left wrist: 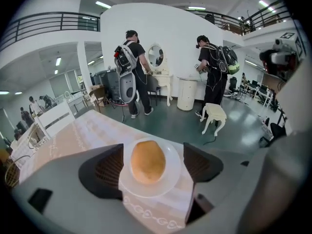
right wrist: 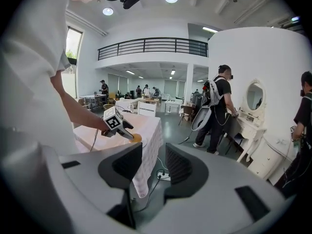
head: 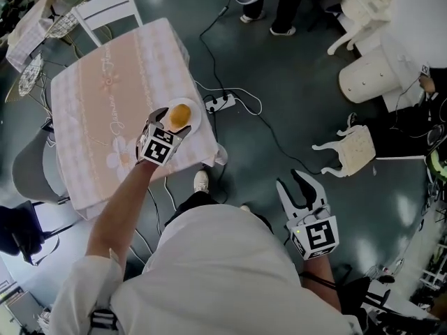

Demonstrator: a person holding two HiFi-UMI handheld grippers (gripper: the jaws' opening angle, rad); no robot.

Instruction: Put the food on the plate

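Note:
An orange, egg-shaped piece of food point(head: 179, 115) lies on a small white plate point(head: 196, 110) at the near corner of the pink-clothed table point(head: 98, 89). My left gripper point(head: 172, 122) is open over the plate. In the left gripper view its jaws stand either side of the food point(left wrist: 147, 161) with a gap on both sides, above the plate point(left wrist: 171, 174). My right gripper point(head: 302, 189) hangs open and empty over the floor to the right. In the right gripper view, the right gripper point(right wrist: 153, 165) faces the table, the left gripper point(right wrist: 122, 126) and the food point(right wrist: 135, 138).
A white chair point(head: 108, 9) stands behind the table and a grey chair point(head: 28, 169) at its left. A power strip point(head: 220, 103) with cables lies on the floor by the table. A small white stool point(head: 353, 149) is tipped over at right. Two people point(left wrist: 134, 67) stand by a vanity.

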